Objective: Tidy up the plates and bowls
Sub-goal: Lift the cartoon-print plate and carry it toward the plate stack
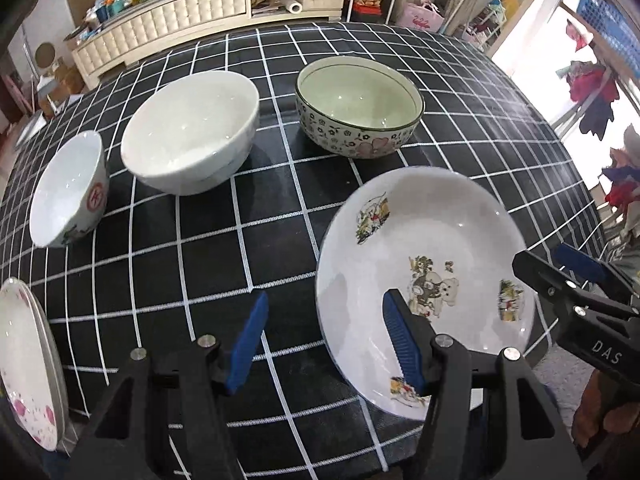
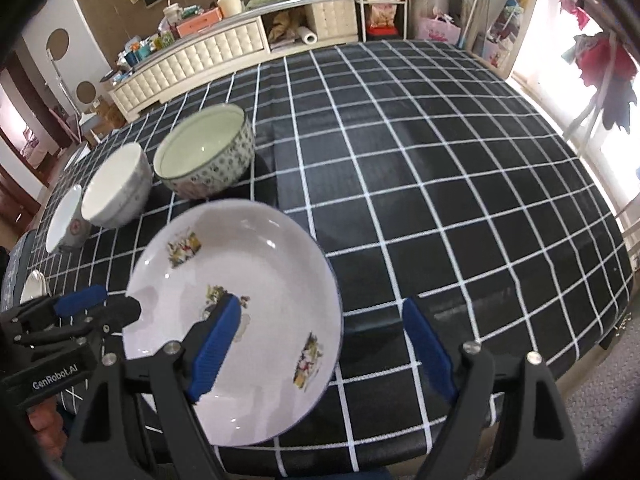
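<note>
Blue-padded tongs hang spread above a black, white-gridded counter (image 2: 440, 152), neither pair pinching anything. The left tongs (image 1: 324, 340) are half spread, one pad over bare cloth and the other over the near rim of a white cartoon plate (image 1: 432, 240); whether that pad touches the rim cannot be told. The right tongs (image 2: 320, 344) gape wider, straddling the same plate's far-side rim, with one pad over the printed centre of the plate and the other over the cloth beside it. In the left wrist view the right tongs show at the right border, just beside the plate's rim.

That plate lies flat near the counter's front edge, bearing small cartoon prints at its middle and around its inner wall. Behind it, toward the counter's middle, stand three bowls in a loose row, all upright and apart from one another: a flowered bowl (image 1: 360, 108) with a dark rim and pale green inside, a plain white bowl (image 1: 192, 132), and a small white bowl (image 1: 68, 188) with a red mark on its side, nearest the left edge. A pink-flowered plate (image 1: 28, 364) sits at the front left corner, partly cut off by the frame.

Beyond the far edge runs a cream padded cabinet (image 1: 168, 28) loaded with clutter.
</note>
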A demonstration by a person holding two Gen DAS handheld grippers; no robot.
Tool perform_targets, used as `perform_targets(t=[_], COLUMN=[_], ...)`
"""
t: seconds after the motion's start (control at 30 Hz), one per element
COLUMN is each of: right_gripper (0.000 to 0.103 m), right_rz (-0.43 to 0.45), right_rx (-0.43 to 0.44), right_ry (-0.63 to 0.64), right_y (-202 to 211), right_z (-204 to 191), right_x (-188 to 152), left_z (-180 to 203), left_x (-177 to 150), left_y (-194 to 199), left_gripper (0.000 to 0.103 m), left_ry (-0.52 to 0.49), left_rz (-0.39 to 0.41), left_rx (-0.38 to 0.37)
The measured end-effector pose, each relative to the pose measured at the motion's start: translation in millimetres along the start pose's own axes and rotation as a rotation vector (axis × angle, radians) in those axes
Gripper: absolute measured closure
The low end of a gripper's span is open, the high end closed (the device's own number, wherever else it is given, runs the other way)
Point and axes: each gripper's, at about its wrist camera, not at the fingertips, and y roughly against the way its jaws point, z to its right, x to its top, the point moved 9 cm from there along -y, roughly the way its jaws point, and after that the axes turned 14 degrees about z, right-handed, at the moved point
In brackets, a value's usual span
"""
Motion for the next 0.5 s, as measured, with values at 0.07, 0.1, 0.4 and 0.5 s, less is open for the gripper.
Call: perform_targets(t=[0.07,0.1,0.4,0.5], right_gripper=[0.017,0.018,0.054,0.067], right_rz=[-0.007,-0.009,-0.065,-0.080], right_rx=[0.003,0.006,0.032,0.043], right_ry=[0.006,0.008,0.007,-0.005], right_y=[-5,-6,-21,-24], right_z=[1,0,3,5], right_x=[-1,-2,-12,-17], left_z=[2,3,7,5], left_x=[-2,-2,-14,-15], left_y=[-4,-5,-22,-24], left_gripper=[0.046,0.047,0.086,0.089], left_ry=[-0.008,-0.007,-0.015,-0.013], left_rz=[-0.012,-0.018,-0.076,-0.075], left_rx=[-0.013,-0.022,-0.066,-0.068])
